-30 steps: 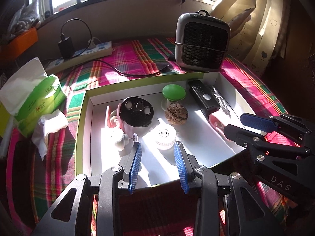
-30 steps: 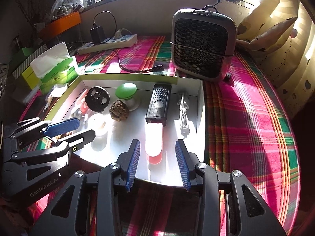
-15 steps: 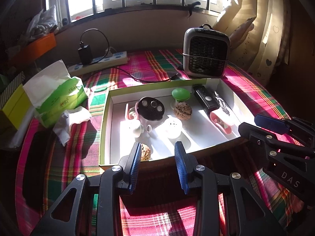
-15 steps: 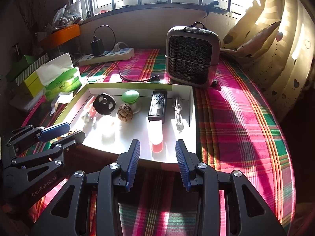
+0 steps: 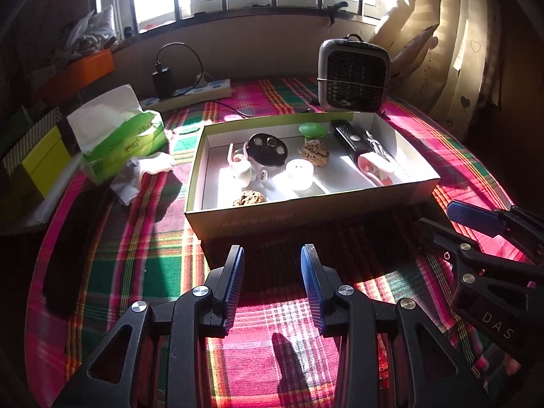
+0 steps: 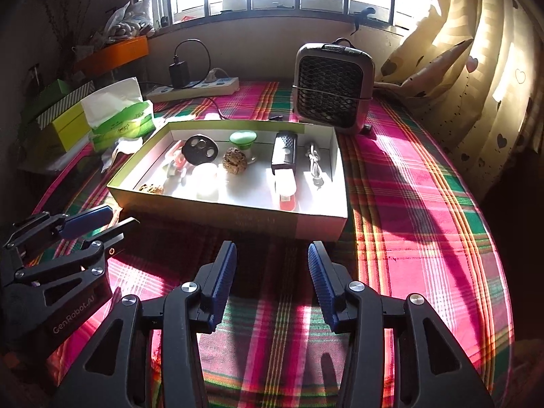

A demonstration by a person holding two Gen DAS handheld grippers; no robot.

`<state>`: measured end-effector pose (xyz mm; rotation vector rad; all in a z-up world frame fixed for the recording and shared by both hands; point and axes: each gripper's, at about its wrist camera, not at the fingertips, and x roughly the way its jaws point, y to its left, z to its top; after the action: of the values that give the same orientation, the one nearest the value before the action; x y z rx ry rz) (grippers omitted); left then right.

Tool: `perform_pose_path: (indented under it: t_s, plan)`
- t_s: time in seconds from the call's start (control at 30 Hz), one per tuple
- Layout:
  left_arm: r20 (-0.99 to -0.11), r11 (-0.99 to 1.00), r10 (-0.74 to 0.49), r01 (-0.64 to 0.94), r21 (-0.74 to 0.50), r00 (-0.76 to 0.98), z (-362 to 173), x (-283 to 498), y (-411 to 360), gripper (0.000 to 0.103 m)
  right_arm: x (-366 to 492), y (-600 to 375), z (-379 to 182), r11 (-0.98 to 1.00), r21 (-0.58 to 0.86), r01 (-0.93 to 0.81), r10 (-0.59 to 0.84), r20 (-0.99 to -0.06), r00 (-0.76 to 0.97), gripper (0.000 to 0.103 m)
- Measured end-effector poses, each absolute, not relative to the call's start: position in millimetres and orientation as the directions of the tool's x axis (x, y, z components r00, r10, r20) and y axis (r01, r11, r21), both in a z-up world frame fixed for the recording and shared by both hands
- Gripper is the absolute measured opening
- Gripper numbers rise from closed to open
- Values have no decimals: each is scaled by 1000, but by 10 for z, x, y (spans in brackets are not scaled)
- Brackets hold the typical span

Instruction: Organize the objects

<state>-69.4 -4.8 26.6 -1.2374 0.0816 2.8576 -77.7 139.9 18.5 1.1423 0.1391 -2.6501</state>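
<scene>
An open box [image 5: 306, 216] [image 6: 238, 216] with green rims stands on the plaid cloth. Inside lie two walnuts [image 5: 315, 149] [image 5: 249, 199], a black round piece with holes [image 5: 267, 149], a green cap [image 5: 312, 130], a white round jar [image 5: 299, 170], a black and pink device [image 5: 360, 149] and a white cable [image 6: 314, 161]. My left gripper [image 5: 272, 265] is open and empty, in front of the box's near wall. My right gripper [image 6: 270, 265] is open and empty, also in front of the box. Each gripper shows in the other's view.
A small grey fan heater [image 6: 333, 85] stands behind the box. A green tissue pack [image 5: 119, 136] and crumpled tissue [image 5: 141, 173] lie left of it. A power strip with charger [image 5: 190, 93] lies at the back. Yellow boxes [image 5: 37, 159] sit far left; curtains hang right.
Both grippers have drawn back and up from the box, from over its floor to in front of its near wall. A walnut now lies in the box's near left corner.
</scene>
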Motion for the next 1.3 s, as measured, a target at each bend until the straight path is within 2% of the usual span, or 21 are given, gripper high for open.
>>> perform_pose_path:
  t_s: [0.23,0.57,1.13,1.3]
  plan:
    - [-751,-999,0,-24,22,-660,136,-561,-58,33,-655,1404,54,-967,12,255,-177,-751,-636,50]
    - [-766,-1000,-17,21,5,-643,49,-465,-110,33,-491,1390,-24,-968,3,251,-166,-759,-629,51]
    - [-767,-999,-39,29,27,-641,16,-424,-68,37,-427,1426,-117,-974,-3,225,-141,-771,-621,64]
    - [-767,-999,-40,29,28,-641,17,-424,-70,37,-426,1428,-117,-974,-2,226,-142,-771,-621,65]
